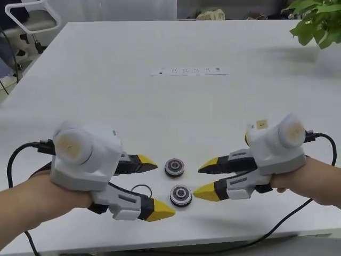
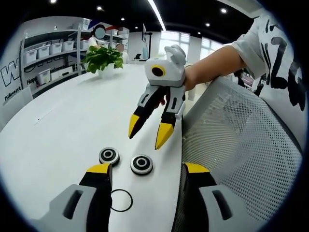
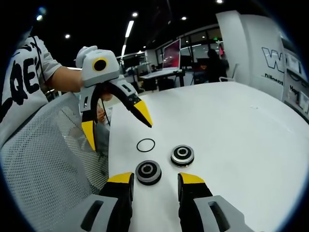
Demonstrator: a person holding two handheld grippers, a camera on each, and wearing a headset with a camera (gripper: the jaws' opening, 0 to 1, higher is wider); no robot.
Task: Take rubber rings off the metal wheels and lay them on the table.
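So on the left, the left gripper (image 1: 153,185) hangs low over the near edge of the white tabletop (image 1: 106,96). Its jaws are spread wide with nothing in them. One loose rubber ring (image 1: 141,190) lies flat on the tabletop right by its lower jaw, partly tucked behind that jaw in the head view. Just right of that sit the far metal wheel (image 1: 175,167) and the near metal wheel (image 1: 180,195), lying flat, a bit apart, close to the near edge. Further right, the right gripper (image 1: 202,180) points in at them, jaws partway open and gripping nothing. Its lower tip is just beside the near metal wheel, can't tell if it touches. Toward the far edge there's a white power strip (image 1: 189,71), with a leafy plant (image 1: 315,22) at the far right corner.
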